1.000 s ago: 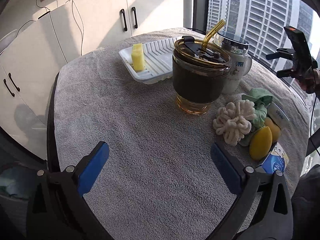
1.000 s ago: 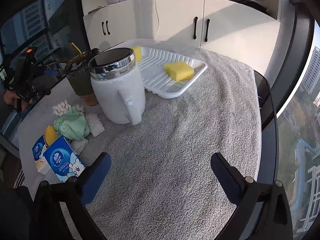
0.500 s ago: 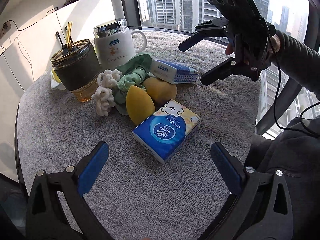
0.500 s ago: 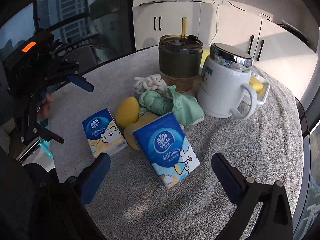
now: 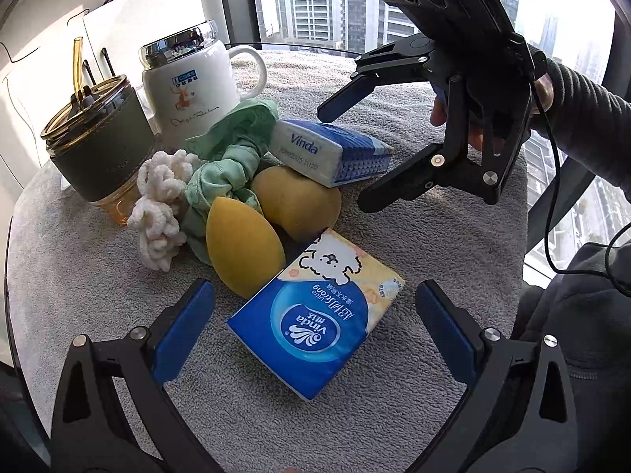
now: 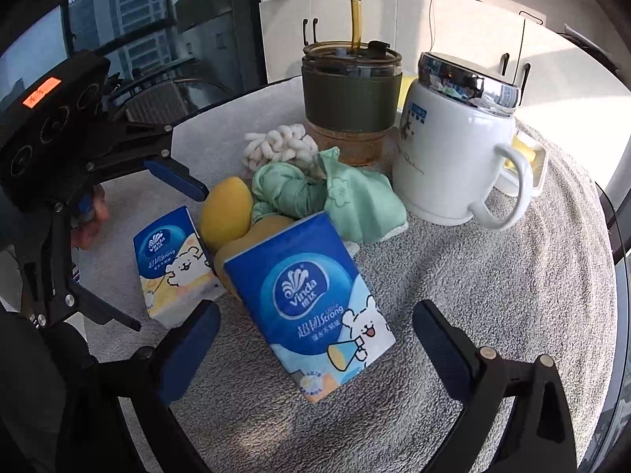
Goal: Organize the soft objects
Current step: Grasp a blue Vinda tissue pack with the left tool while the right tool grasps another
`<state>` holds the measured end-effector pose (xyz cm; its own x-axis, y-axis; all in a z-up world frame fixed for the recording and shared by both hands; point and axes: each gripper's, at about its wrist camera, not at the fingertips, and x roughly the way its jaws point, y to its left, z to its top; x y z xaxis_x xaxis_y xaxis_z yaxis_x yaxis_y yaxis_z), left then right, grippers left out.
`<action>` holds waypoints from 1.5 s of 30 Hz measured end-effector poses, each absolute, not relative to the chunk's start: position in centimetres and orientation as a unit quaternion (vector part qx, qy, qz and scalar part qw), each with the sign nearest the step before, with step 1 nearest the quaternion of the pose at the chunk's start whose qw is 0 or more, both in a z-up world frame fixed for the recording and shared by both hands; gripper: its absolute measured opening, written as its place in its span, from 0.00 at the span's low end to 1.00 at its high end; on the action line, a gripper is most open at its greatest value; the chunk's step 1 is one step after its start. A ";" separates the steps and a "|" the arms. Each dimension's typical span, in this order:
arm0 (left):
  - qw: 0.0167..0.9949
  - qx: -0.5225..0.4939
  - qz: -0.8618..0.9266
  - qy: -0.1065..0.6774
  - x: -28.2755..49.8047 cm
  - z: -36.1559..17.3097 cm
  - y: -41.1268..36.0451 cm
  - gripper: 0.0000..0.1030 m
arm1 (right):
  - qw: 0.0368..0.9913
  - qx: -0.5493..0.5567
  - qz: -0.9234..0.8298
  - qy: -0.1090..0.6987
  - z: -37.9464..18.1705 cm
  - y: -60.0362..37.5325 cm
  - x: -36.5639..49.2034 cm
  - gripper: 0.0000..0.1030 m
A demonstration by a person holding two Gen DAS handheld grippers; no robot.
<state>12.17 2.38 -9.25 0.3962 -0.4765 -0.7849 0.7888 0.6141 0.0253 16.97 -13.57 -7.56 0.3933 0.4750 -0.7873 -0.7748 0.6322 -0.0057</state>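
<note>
A pile of soft things lies on the grey towel-covered table (image 5: pixel 98 295): a white chenille scrunchie (image 5: pixel 159 205), a green scrunchie (image 5: pixel 221 169), two yellow makeup sponges (image 5: pixel 244 244) (image 5: pixel 295 201) and two blue Vinda tissue packs (image 5: pixel 319 319) (image 5: pixel 331 149). My left gripper (image 5: pixel 315 331) is open around the near pack, apart from it. My right gripper (image 6: pixel 315 351) is open just in front of the other pack (image 6: pixel 311 307), and also shows in the left wrist view (image 5: pixel 343 157). The left gripper shows at the left of the right wrist view (image 6: pixel 157 244).
A dark-sleeved glass tumbler with a straw (image 5: pixel 94 146) and a white lidded mug (image 5: pixel 193 82) stand behind the pile. A white tray with a yellow sponge (image 6: pixel 524 157) sits behind the mug. White cabinets and windows surround the table.
Both grippers swung from the tray side of the table toward the pile and moved in close to the tissue packs. Both stayed open.
</note>
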 end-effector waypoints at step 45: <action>0.832 0.185 -0.358 0.380 10.6 -9.9 3.6 0.63 | 0.814 -0.220 0.329 0.424 -9.4 -15.2 14.2 0.55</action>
<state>10.65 3.59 -9.95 0.4541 -0.4559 -0.7654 0.7375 0.6744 0.0359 14.20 -15.25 -9.38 0.4231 0.3492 -0.8361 -0.7233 0.6860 -0.0796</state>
